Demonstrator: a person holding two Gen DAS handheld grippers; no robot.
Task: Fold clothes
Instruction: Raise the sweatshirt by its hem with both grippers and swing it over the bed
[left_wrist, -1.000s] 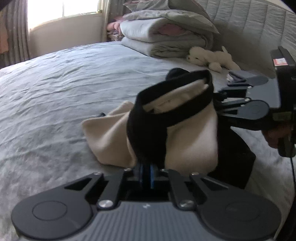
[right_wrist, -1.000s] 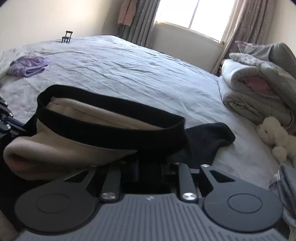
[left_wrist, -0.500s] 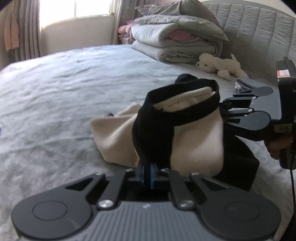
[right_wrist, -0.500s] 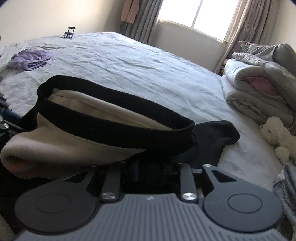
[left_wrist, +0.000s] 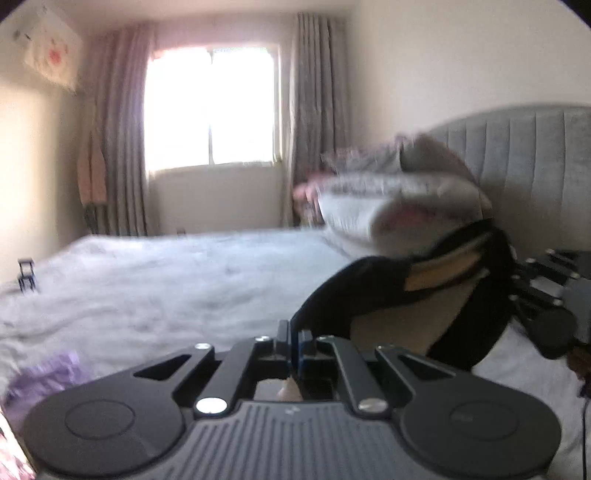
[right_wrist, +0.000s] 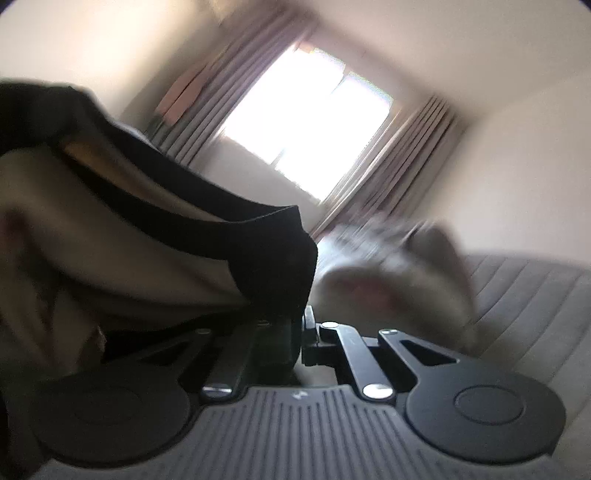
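Both grippers, left gripper (left_wrist: 294, 345) and right gripper (right_wrist: 300, 332), clench the black-trimmed beige garment (left_wrist: 436, 295) aloft; mid-swing, the thin band could slip free.

A grey bed (left_wrist: 192, 280) bears stacked quilts (left_wrist: 388, 199) and purple cloth (left_wrist: 48, 376).

Each handheld gripper, the left gripper (left_wrist: 294, 341) and the right gripper (right_wrist: 301, 332), was matte black, with a ribbed grey body. Two round discs flanked angled linkage arms fastened with silver screws. The left showed blue pads.
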